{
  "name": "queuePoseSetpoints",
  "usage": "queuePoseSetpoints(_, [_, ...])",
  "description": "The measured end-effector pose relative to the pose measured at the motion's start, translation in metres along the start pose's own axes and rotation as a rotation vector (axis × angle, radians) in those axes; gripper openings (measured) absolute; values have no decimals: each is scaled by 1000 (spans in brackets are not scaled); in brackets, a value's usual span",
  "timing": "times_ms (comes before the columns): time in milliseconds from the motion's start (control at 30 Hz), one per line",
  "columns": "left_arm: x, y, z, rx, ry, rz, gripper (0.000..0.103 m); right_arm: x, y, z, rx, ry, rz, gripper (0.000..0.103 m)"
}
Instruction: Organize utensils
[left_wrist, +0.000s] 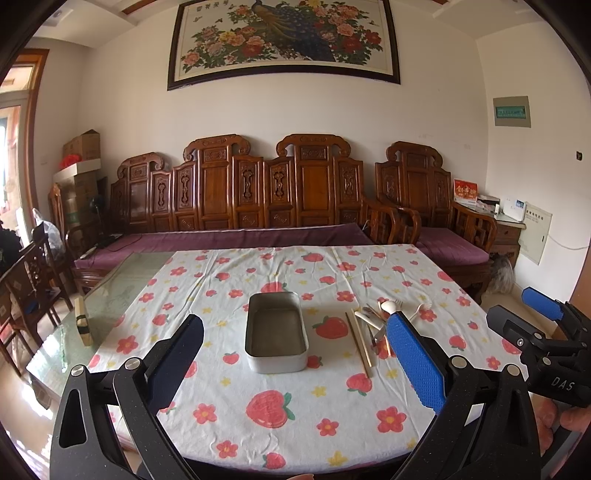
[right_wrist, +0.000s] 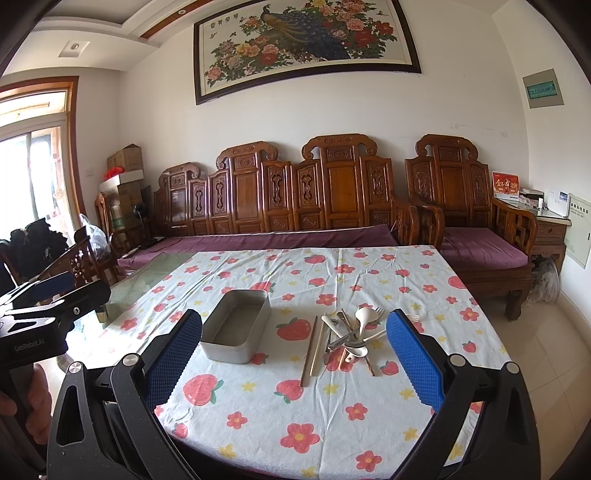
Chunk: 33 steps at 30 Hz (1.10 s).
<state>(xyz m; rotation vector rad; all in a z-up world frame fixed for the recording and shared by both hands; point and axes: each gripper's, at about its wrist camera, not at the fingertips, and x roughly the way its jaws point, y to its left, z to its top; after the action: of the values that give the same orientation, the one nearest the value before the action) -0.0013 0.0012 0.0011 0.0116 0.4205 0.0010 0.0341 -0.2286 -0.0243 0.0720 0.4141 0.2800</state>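
1. Both grippers, left gripper (left_wrist: 299, 365) and right gripper (right_wrist: 295, 362), I hold wide open, empty, above the surface (right_wrist: 332, 417).
2. Utensils (right_wrist: 347, 338) lie heaped beside the tin (right_wrist: 236, 326), which is empty; nothing sorted yet.

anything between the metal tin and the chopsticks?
Only bare tablecloth with a printed strawberry lies between the metal tin and the chopsticks; the right wrist view shows it best.
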Motion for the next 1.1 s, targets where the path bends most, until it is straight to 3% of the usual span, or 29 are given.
queuePoseSetpoints(1100, [2,-5,-1,2,-1,-4,96,-1,-1,-2,0,0,0,100])
